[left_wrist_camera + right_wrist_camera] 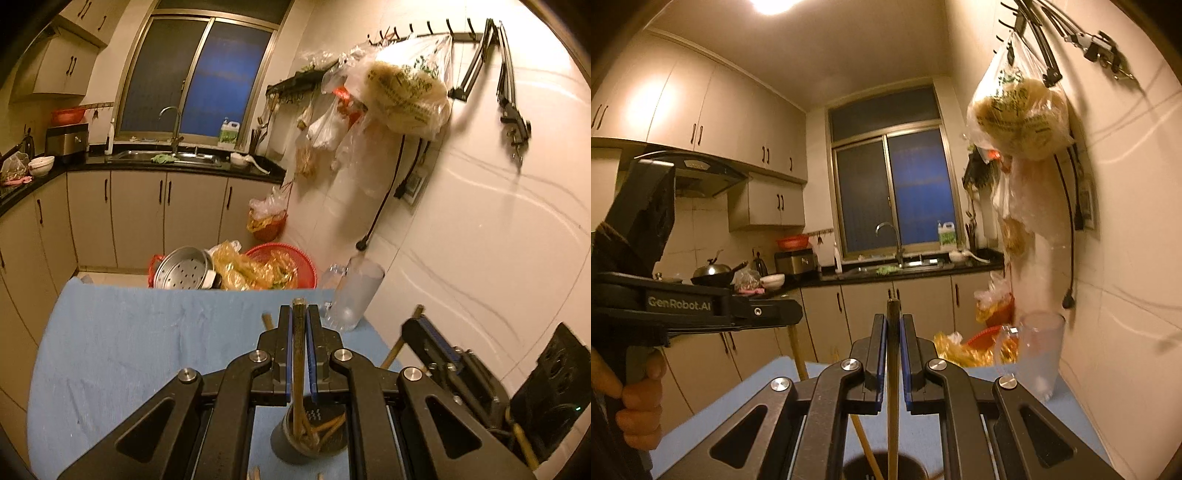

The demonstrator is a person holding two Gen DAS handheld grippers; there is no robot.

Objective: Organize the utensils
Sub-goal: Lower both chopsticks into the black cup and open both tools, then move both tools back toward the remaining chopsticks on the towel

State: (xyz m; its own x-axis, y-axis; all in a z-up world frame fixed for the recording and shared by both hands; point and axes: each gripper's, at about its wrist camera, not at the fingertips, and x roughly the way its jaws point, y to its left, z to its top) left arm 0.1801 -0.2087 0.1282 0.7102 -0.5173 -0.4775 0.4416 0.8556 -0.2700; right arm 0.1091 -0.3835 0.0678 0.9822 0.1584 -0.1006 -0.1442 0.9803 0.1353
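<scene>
Along the left gripper (798,314) seen from the right wrist, white lettering reads "GenRobot.AI".

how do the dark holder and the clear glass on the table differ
The holder is dark and opaque; the glass is clear and frosted. The holder has chopsticks in it, and the left gripper grips one more chopstick with its end inside; nothing shows in the glass. The holder sits near, under the grippers; the glass stands at the far edge by the wall. Both rest on the blue cloth.

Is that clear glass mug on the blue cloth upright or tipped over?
Upright: the glass mug stands on its base on the blue cloth.
</scene>
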